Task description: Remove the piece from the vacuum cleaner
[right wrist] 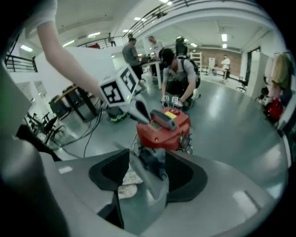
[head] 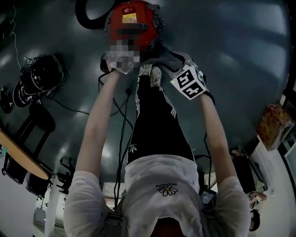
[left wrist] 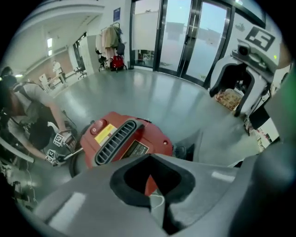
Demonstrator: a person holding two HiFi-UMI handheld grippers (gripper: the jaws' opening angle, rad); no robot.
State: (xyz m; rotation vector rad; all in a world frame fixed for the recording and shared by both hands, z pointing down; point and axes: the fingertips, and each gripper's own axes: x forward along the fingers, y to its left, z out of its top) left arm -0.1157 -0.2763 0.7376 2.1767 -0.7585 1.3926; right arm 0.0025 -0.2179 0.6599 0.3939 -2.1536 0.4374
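Red vacuum cleaner on grey floor, beyond left gripper, jaws together, glass doors behind

Yellow label: on top of the red vacuum cleaner, beside the grille; the dark print is too small to read.
Dark plate: on the side of the vacuum cleaner; light lines of print, not readable.
Marker cube: a black and white square pattern, no letters or numbers.
Trousers: a small white logo and white side stripes; no brand name can be read.
Shirt: a daisy print, no words.
Blue sign: on the far wall, unreadable.
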